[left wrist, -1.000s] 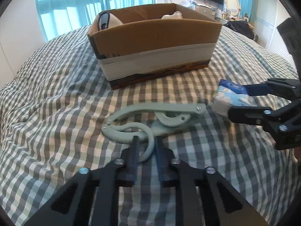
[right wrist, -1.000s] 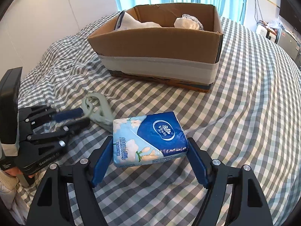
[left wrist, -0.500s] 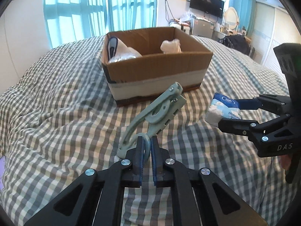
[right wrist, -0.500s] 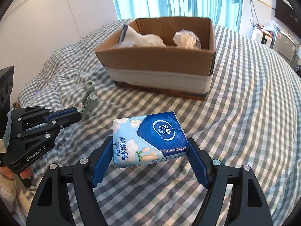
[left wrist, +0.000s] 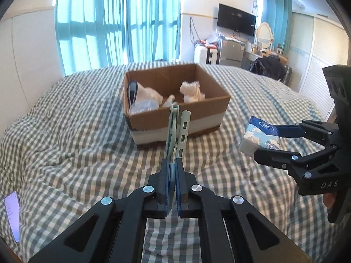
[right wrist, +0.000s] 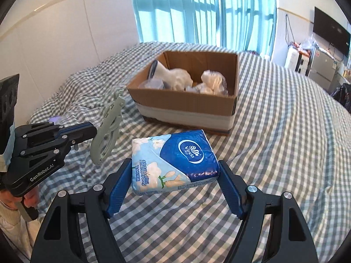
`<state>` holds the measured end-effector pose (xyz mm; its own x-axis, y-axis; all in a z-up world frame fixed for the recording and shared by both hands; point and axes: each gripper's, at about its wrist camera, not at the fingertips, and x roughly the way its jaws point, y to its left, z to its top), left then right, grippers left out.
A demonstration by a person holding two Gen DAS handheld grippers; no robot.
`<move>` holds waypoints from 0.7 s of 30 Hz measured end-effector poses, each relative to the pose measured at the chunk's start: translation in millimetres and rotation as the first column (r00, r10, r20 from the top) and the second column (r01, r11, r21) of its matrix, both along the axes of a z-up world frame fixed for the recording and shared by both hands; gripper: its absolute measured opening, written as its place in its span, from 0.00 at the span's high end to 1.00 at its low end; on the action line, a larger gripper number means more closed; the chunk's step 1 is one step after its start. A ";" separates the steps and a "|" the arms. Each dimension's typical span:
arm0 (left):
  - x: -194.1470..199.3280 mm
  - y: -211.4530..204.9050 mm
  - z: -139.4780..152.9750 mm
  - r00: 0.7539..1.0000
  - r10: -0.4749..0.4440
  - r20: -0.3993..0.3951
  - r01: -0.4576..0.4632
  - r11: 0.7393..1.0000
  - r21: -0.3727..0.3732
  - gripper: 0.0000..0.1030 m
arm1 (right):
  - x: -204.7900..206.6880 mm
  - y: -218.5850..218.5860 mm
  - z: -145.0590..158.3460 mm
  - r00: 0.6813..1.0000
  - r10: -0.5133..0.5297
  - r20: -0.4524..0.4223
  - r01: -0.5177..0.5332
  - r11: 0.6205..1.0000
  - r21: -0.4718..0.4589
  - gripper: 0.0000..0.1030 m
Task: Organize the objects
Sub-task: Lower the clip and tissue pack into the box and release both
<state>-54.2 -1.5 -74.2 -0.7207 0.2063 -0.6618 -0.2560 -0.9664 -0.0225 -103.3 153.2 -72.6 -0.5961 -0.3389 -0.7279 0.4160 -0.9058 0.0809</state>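
Left wrist view. Left gripper (left wrist: 172,171): fingers pressed together on the ring end of a pale green clip (left wrist: 176,131), which sticks up and away from the fingertips, clear of the bed (left wrist: 72,144). Straight beyond the clip: an open cardboard box (left wrist: 175,118) with a white band round its lower wall, standing on the checked bedcover. Inside it, white plastic bags (left wrist: 192,91) and a dark-rimmed item at the left wall, too unclear to name. Right of the fingers: the right gripper (left wrist: 266,141), clamped on a blue tissue pack (left wrist: 258,140), held above the bed and well short of the box. Far left of the fingers, at the bed's edge: a phone (left wrist: 12,217) lying flat.

Right wrist view. Right gripper (right wrist: 175,188): blue fingers (right wrist: 117,190) closed against both ends of the tissue pack (right wrist: 173,162), printed face up, lifted off the bed (right wrist: 285,142). Left of the fingers: the left gripper (right wrist: 93,131), holding the clip (right wrist: 108,131) upright by its lower loop, in the air. Beyond the fingertips: the cardboard box (right wrist: 186,107), open, with plastic bags (right wrist: 212,81) in it. Neither the pack nor the clip is in the box.
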 end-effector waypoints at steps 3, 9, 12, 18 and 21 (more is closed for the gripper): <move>2.5 1.5 14.7 1.000 -0.002 -0.020 0.002 1.000 0.009 0.96 | 7.9 -0.2 15.4 0.999 0.000 -0.032 0.000 1.000 0.000 0.27; 2.0 6.7 49.8 0.995 0.002 -0.098 -0.003 1.000 -0.012 0.96 | 13.8 -0.8 50.1 0.995 -0.002 -0.097 0.003 1.000 0.005 0.27; -3.7 8.4 69.0 0.990 -0.004 -0.140 0.003 1.000 -0.011 0.96 | 13.1 -0.8 67.9 0.991 -0.004 -0.130 0.005 1.000 0.005 0.27; -30.5 11.6 89.8 0.984 0.009 -0.177 -0.009 1.000 0.004 0.96 | -1.5 -2.3 98.9 0.981 -0.004 -0.192 0.005 1.000 0.008 0.27; -50.3 12.6 93.7 0.983 0.014 -0.185 -0.011 1.000 0.016 0.96 | -16.4 -3.4 109.4 0.977 -0.004 -0.212 0.006 1.000 0.006 0.27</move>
<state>-104.6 11.1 19.5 -0.8331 0.2053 -0.5136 -0.2449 -0.9695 0.0098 -119.7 149.8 36.8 -0.7385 -0.3313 -0.5872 0.4186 -0.9080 -0.0142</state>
